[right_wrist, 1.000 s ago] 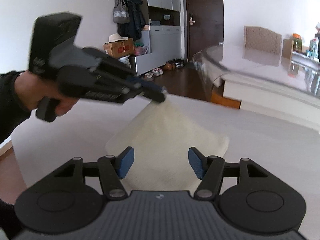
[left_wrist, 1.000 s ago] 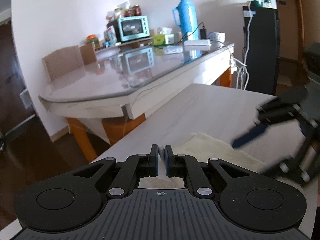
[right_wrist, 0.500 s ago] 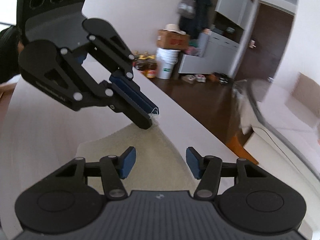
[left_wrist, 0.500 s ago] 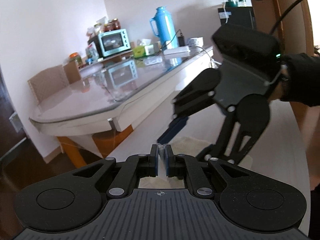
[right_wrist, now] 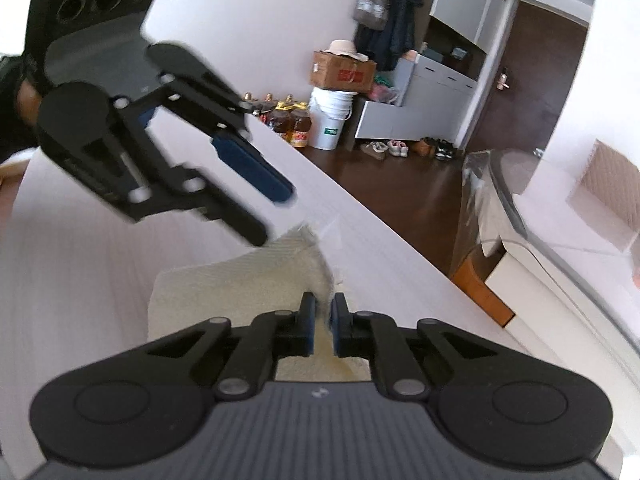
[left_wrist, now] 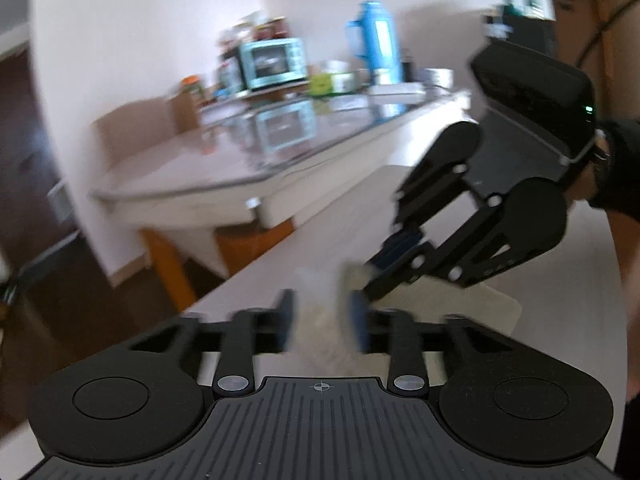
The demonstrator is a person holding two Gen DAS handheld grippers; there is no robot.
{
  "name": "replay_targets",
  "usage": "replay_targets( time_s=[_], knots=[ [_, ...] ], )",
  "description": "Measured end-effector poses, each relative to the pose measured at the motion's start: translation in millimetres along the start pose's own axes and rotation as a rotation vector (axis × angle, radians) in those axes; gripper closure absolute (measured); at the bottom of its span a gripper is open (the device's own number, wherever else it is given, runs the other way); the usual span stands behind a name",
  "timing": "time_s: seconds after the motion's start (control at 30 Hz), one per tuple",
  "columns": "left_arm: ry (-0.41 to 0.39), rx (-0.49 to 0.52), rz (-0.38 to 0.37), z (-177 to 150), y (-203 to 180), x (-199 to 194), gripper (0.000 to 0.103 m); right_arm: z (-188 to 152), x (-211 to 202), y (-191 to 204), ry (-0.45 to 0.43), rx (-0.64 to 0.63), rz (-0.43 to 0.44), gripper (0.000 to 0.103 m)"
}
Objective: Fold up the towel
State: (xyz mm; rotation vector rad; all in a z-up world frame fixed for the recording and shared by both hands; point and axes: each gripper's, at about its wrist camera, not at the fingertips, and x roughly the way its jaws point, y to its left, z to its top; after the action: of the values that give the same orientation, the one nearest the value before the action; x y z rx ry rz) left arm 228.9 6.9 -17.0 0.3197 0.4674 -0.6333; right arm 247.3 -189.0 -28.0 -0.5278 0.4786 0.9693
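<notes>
L wrist view, blurred: left gripper (left_wrist: 322, 316) low in frame w/ jaws apart, nothing clamped; cream towel (left_wrist: 460, 300) lies on the white table (left_wrist: 320, 240) just ahead, some of its cloth showing in the gap betw the fingers but not pinched. Right gripper (left_wrist: 370, 276) comes in from the right side, tips down at the towel's edge, its jaws close together there; blur makes it hard to say from this view whether cloth is betw them. Behind the table, well apart: a glass-topped counter (left_wrist: 224, 160) w/ a teal toaster oven (left_wrist: 274, 62) and a blue thermos (left_wrist: 376, 40). R wrist view, sharper: right gripper (right_wrist: 322, 322) has jaws nearly closed, pinching the towel (right_wrist: 240, 280) at its raised right-hand edge; cloth fills the narrow gap betw the blue pads. Rest of the towel lies flat on the table (right_wrist: 80, 280), spread toward the left and near side. Left gripper (right_wrist: 268, 220) hangs above the towel's far corner, jaws spread, tips just over the cloth, gripping nothing; contact w/ the cloth can't be told. On the floor beyond the table edge: white bucket (right_wrist: 332, 120), cardboard box (right_wrist: 344, 72) on top of it, a cluster of bottles (right_wrist: 288, 118) beside it, shoes (right_wrist: 400, 148) by a grey cabinet.
</notes>
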Motion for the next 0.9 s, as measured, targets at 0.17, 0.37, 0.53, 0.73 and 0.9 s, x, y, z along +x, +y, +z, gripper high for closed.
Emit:
replay_targets(
  time_s=[0.17, 0.37, 0.53, 0.73, 0.9],
  knots=[
    [0.029, -0.074, -0.023, -23.4, -2.4, -13.8, 0.062, -0.8, -10.9, -2.6, -0.019, 0.039, -0.016, 0.094],
    [0.063, -0.117, -0.066, -32.8, -0.6, -2.5, 0.069, 5.2, -22.8, -5.4, -0.061, 0.065, -0.022, 0.094],
    [0.087, -0.105, -0.067, -33.0, -0.8, 3.5, 0.076, 10.6, -12.9, -15.4, -0.047, 0.097, -0.06, 0.094],
    [0.098, -0.135, -0.06, -37.5, -2.7, 6.0, 0.076, 11.5, 18.1, -26.3, 0.049, 0.148, -0.074, 0.094],
    [0.103, -0.18, -0.05, -37.6, -0.7, 6.0, 0.073, 4.3, 38.5, -32.7, 0.112, 0.212, -0.092, 0.091]
  ],
)
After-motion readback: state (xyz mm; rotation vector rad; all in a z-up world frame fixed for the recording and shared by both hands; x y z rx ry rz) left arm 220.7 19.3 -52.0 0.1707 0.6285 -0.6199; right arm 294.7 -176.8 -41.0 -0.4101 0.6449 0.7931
